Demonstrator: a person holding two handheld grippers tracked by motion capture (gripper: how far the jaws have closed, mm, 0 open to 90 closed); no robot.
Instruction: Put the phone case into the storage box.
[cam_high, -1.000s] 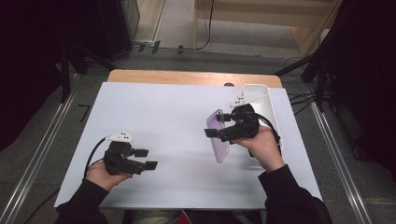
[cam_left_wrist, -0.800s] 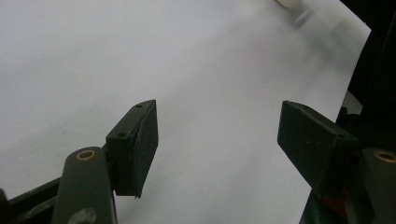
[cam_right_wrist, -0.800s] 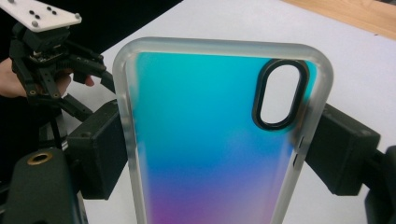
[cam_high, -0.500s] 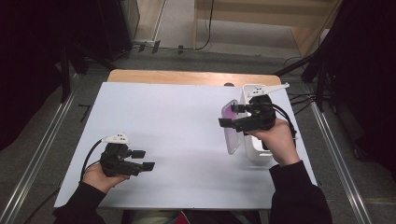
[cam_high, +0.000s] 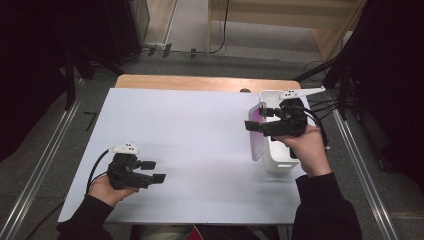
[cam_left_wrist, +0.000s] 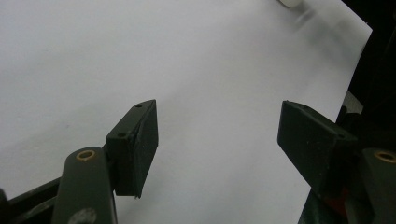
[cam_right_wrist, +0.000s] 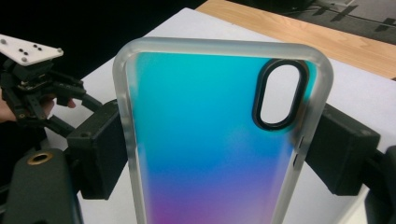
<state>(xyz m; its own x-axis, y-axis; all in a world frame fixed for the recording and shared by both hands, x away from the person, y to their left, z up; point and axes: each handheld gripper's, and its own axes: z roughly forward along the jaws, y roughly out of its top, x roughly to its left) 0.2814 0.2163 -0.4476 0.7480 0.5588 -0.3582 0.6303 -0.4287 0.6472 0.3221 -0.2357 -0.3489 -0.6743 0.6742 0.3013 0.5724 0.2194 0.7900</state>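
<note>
At the counter's (cam_high: 200, 130) three o'clock: one phone case (cam_right_wrist: 215, 140) clamped in right claw (cam_right_wrist: 219, 149), long axis upright beside one white bin (cam_high: 280, 162); left claw (cam_left_wrist: 217, 140) apart, empty.

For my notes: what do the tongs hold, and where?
The right tongs clamp a phone case by its two long edges. The left tongs hold nothing.

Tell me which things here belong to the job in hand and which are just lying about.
In the job:
- phone case, clamped in the right gripper
- white bin beside it

Not in use:
- left gripper, open with nothing between its pads, over the white table
</note>
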